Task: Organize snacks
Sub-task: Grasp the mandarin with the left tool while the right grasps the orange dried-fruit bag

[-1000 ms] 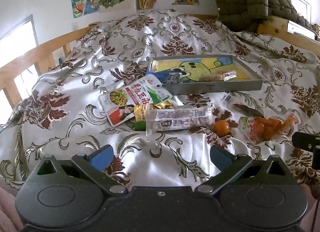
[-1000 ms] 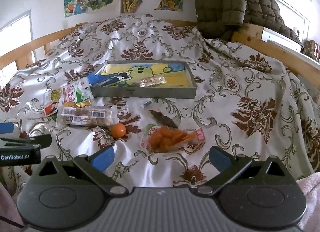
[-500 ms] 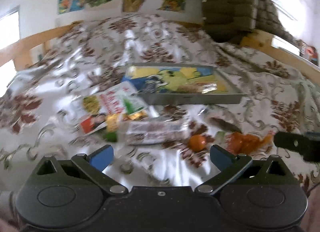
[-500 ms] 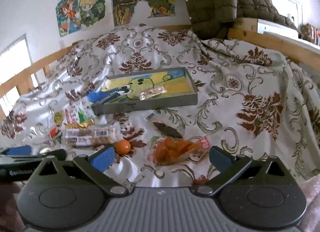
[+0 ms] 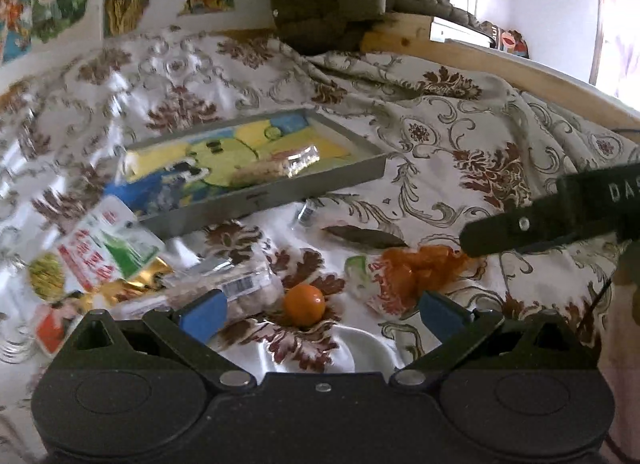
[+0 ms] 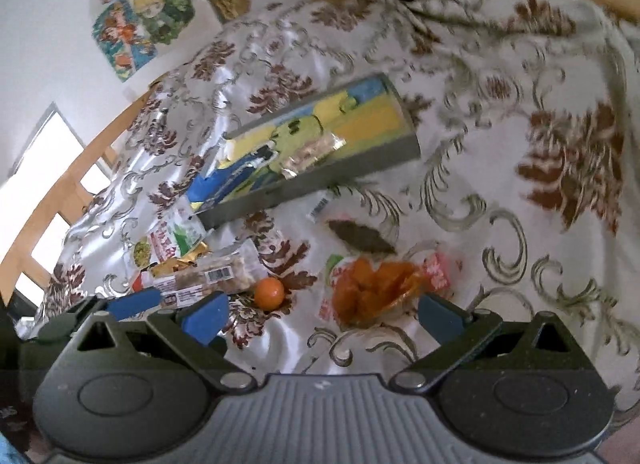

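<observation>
We are holding both the left gripper (image 5: 320, 310) and right gripper (image 6: 322, 314) spread wide and empty over a crinkled clear packet of orange snacks (image 6: 372, 290) lying on the bedspread (image 6: 520, 224) beside the grey tray (image 6: 360, 168).

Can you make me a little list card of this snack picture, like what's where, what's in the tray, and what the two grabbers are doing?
place: bed with a flowery sheet
tray: grey, cartoon picture inside, on the sheet
in tray: one clear snack packet
outside tray: small orange ball, bag of orange snacks, long clear packet, white and red pouch, dark leaf-shaped piece
left gripper: open, empty, near the ball
right gripper: open, empty, near the orange bag
</observation>
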The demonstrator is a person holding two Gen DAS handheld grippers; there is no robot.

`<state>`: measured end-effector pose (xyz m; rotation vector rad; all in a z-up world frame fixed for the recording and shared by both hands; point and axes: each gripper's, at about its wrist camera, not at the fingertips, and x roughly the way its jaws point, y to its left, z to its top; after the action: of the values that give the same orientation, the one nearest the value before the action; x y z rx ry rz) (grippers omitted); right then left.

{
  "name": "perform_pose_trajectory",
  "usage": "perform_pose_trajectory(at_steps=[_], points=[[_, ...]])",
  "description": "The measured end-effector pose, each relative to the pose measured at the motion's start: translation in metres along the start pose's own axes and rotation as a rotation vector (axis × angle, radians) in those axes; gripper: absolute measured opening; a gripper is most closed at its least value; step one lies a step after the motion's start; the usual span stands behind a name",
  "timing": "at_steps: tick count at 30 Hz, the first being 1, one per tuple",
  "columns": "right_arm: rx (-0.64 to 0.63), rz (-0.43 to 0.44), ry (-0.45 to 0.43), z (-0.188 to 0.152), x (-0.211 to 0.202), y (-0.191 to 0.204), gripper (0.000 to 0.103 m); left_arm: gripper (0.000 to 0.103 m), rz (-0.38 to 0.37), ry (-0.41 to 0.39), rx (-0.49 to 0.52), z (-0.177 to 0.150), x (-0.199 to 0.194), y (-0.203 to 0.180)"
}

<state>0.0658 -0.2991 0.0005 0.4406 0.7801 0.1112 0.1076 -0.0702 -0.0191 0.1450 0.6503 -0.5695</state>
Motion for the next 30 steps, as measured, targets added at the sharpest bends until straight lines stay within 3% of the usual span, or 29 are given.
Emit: perform_pose_trajectory(at_steps=[7, 16, 23, 26, 30], points=[[0.054, -0.041, 0.06, 0.004, 0.032, -0.011, 0.09, 0.09, -0.076, 0.068, -0.035, -0.002, 0.031, 0.01], [0.13, -0.097, 0.125, 0.01, 0.07, -0.028, 0.075, 0.071, -0.068, 0.143, -0.118, -0.001, 0.065, 0.021], [0.072, -0.113, 0.124, 0.011, 0.08, -0.018, 0.064, 0.052, -0.06, 0.18, -0.185, -0.004, 0.081, 0.032], [-0.001, -0.144, 0.122, 0.012, 0.087, -0.007, 0.064, 0.043, -0.046, 0.184, -0.183, -0.004, 0.083, 0.032], [-0.054, -0.165, 0.111, 0.012, 0.093, 0.002, 0.065, 0.04, -0.036, 0.182, -0.184, -0.005, 0.082, 0.032]])
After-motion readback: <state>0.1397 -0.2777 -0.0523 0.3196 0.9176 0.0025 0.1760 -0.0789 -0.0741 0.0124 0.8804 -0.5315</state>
